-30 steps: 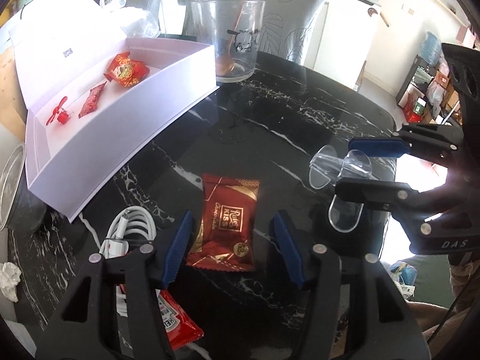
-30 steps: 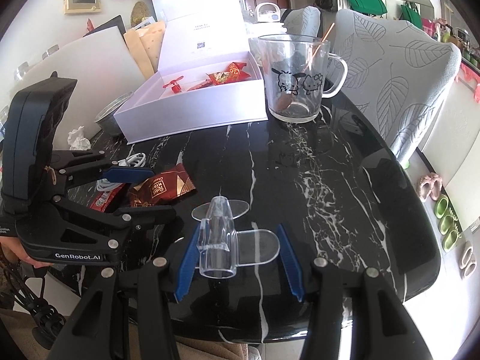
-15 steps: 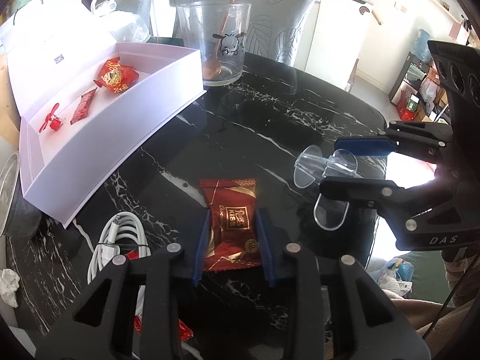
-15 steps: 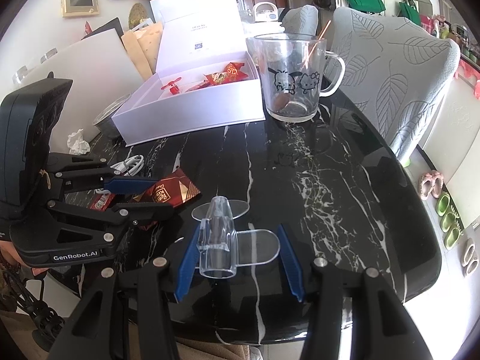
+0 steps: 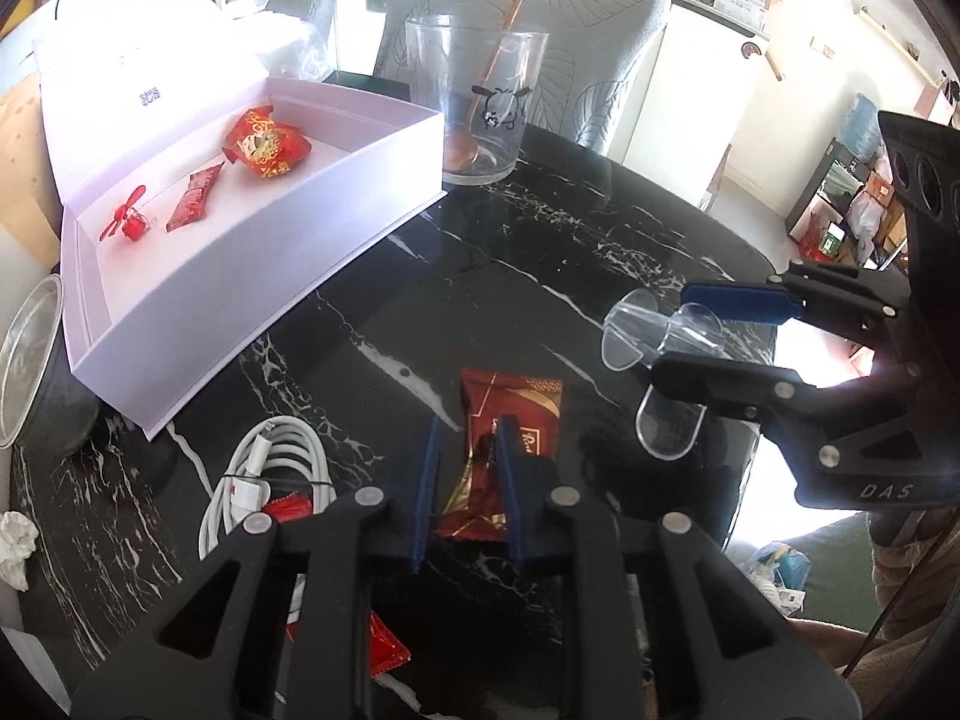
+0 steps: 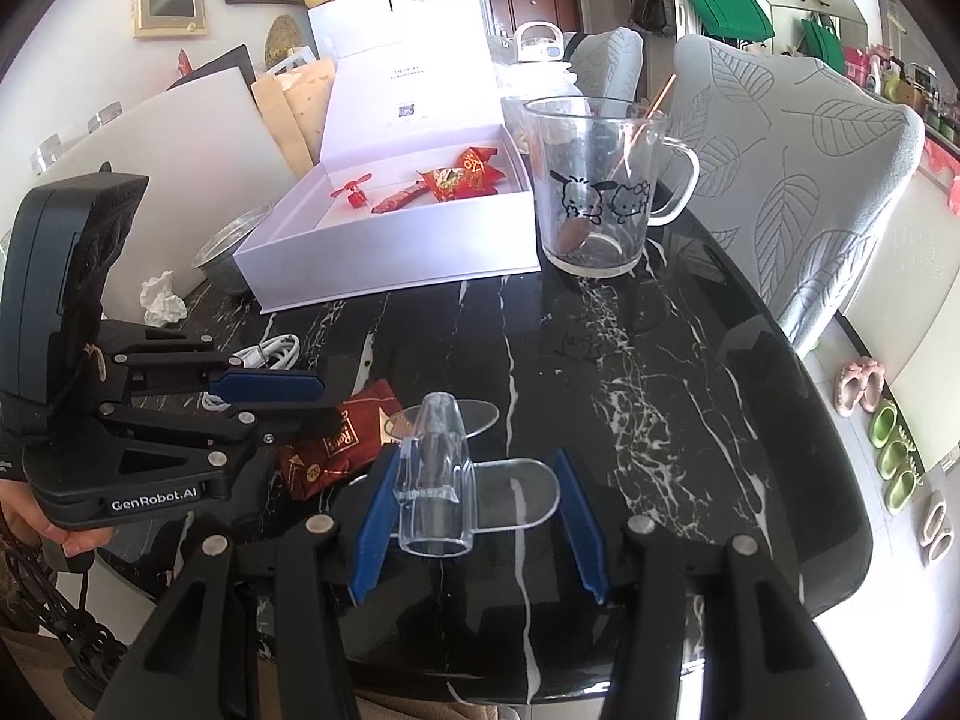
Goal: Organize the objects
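My left gripper (image 5: 465, 480) is shut on a dark red snack packet (image 5: 510, 414), crumpling its near end, low over the black marble table (image 5: 540, 252). The packet also shows in the right wrist view (image 6: 345, 438) under the left gripper (image 6: 312, 402). My right gripper (image 6: 480, 516) is open around a clear plastic piece (image 6: 444, 480); it seems to touch only the left pad. The piece also shows in the left wrist view (image 5: 660, 348). An open white box (image 5: 240, 228) at the left holds red sweets (image 5: 264, 144) and a small red fan (image 5: 129, 225).
A glass mug (image 6: 594, 192) with a spoon stands beside the box's far end. A coiled white cable (image 5: 270, 474) and a red sachet (image 5: 384, 648) lie at the near left. A metal bowl (image 5: 30, 360) and crumpled tissue (image 5: 15, 546) sit at the left edge. Chairs stand behind the table.
My left gripper has closed from wide open onto the dark red packet and squeezed it. The right gripper and the clear piece have stayed still.
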Tool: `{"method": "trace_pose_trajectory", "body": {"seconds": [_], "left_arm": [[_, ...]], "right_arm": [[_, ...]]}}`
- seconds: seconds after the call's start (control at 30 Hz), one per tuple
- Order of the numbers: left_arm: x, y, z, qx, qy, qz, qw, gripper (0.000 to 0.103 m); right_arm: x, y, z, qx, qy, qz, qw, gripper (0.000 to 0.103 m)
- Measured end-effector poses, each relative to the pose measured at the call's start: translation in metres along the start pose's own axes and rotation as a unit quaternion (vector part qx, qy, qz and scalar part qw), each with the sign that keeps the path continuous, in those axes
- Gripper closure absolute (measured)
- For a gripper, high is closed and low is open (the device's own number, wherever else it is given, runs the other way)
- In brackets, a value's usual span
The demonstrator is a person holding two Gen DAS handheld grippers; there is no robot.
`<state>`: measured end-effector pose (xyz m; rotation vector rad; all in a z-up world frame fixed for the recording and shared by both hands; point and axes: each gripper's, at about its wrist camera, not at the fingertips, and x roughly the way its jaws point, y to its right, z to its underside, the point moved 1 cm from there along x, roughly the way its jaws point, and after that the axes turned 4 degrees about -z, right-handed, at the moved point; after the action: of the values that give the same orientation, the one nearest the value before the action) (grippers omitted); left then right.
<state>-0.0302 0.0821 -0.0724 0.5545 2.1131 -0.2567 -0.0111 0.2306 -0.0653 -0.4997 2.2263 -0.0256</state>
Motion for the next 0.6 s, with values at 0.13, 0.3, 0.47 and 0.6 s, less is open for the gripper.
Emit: {"method": "trace_pose_trajectory", "body": {"seconds": [0.13,0.3,0.47,0.6], "left_arm": [[-0.001,0.0,0.005,-0.006,-0.008,0.004,0.9999,0.06],[-0.012,-0.002,0.014,-0.021,0.007,0.004,0.9997,0.044],[-0.033,-0.018,0.022,-0.063,0.022,-0.025,0.9975,0.041],[-0.049,-0.038,0.031,-0.102,0.038,-0.058,0.9924,0.034]], "right_arm": [[0.0,0.001,0.004,0.004,-0.003,0.0,1.0,0.051],[0.001,0.0,0.009,0.005,-0.007,-0.001,1.0,0.051],[0.002,-0.006,0.01,0.001,-0.006,-0.01,1.0,0.051],[0.005,-0.017,0.007,-0.01,-0.004,-0.025,1.0,0.051]]}}
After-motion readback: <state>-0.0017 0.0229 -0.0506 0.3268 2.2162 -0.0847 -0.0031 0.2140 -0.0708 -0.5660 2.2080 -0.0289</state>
